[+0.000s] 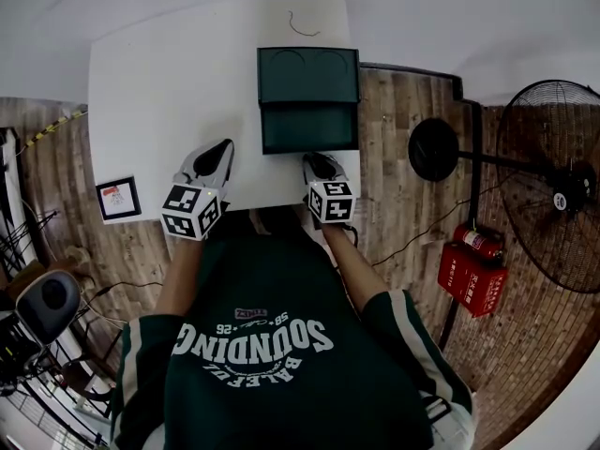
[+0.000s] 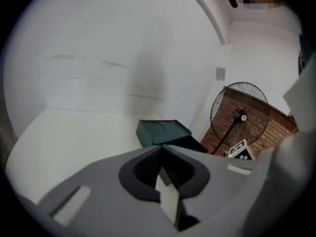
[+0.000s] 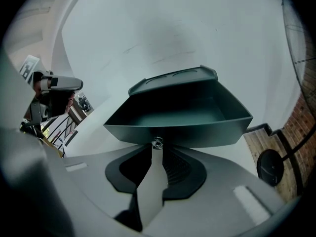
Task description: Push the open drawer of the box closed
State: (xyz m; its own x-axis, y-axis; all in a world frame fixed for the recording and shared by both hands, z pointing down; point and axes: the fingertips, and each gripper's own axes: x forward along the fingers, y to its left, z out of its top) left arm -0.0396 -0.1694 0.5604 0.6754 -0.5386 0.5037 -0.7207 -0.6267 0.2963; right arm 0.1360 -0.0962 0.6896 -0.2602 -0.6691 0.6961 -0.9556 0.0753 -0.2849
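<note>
Starting push: drawer (image 1: 309, 129) stood open from green box (image 1: 308, 73) on counter (image 1: 159, 92). Right tongs (image 1: 322, 164) closed, tips at drawer knob (image 3: 157, 142); left tongs (image 1: 221, 154) closed, empty, aside. Next move likely needed straight inward shove.

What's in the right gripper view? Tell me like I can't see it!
An open, empty dark green drawer fills the middle, resting on a white table. The right gripper, jaws close together, has its tips at the drawer's small silver knob.

The box (image 1: 308, 75) stands on the table (image 1: 159, 92), drawer (image 1: 309, 127) before it.
</note>
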